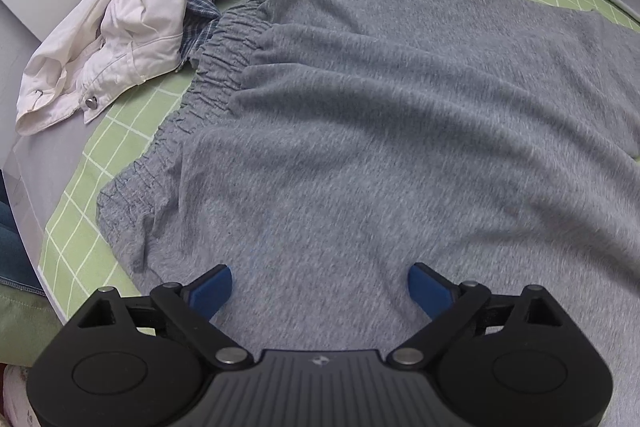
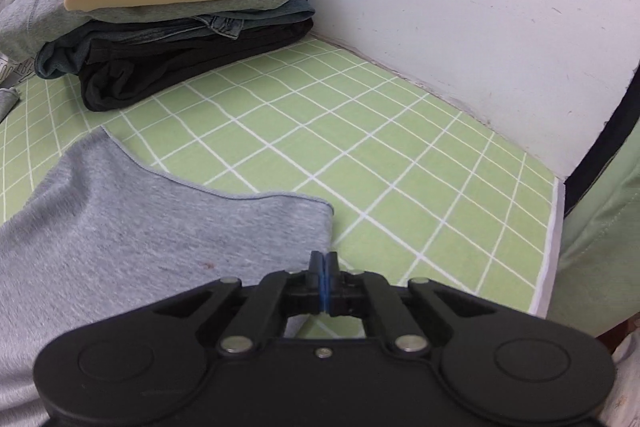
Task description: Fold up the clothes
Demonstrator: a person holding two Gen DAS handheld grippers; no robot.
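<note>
Grey shorts (image 1: pixel 380 131) under wide-open left gripper (image 1: pixel 320 285); right gripper (image 2: pixel 324 263) closed, seemingly empty, facing folded stack (image 2: pixel 168 23).

Light's pretty soft and even in here, no harsh glare anywhere. The grey shorts (image 1: pixel 400 147) ahead of the left hand-held gripper (image 1: pixel 320 285) look smeared, the knit texture streaked by motion blur, while the elastic waistband stays crisper. Ahead of the right hand-held gripper (image 2: pixel 324 261) it's sharper; the white wall (image 2: pixel 460 7) is brightest. Both fisheye views bend the green checked sheet (image 2: pixel 320 147) lines hard and go black in the corners. Faint shadows only under the folded stack (image 2: pixel 172 27).
</note>
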